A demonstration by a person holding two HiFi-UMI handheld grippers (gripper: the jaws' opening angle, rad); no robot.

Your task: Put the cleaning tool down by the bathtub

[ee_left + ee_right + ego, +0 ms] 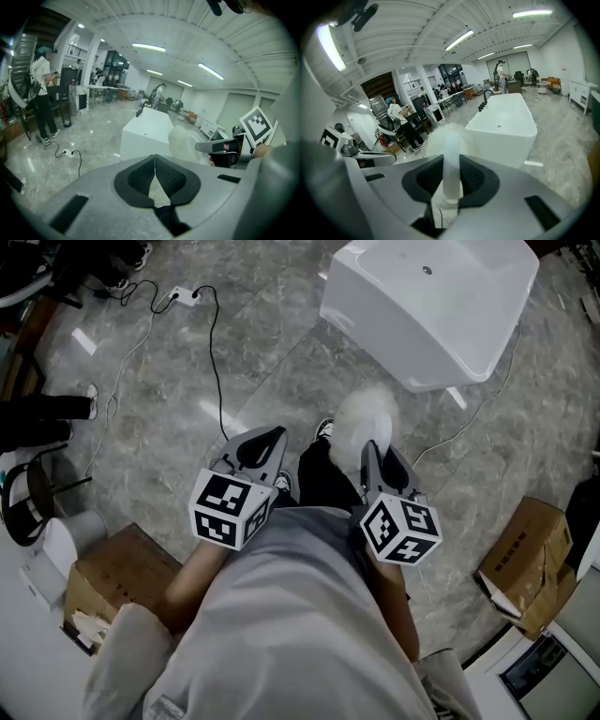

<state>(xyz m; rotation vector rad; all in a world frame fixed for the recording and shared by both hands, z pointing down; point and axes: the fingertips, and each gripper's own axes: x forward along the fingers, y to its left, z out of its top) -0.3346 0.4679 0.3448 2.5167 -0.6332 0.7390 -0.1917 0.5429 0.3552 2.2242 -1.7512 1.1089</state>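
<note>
Cleaning tool (367, 418) pinched in right gripper (451, 164), left gripper (154, 160) closed empty; cable (217, 371) near bathtub (431, 310).

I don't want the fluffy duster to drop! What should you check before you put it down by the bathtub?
1. Grip on the cleaning tool: ok. The right gripper is closed on its white handle.
2. Left gripper free: ok, shut with nothing in it.
3. Bathtub in sight: ok, it is ahead.
4. Near enough to the tub: not ok, bare floor lies between.
5. Path free of cords: not ok. A black cable and a white cable lie on the floor.
</note>
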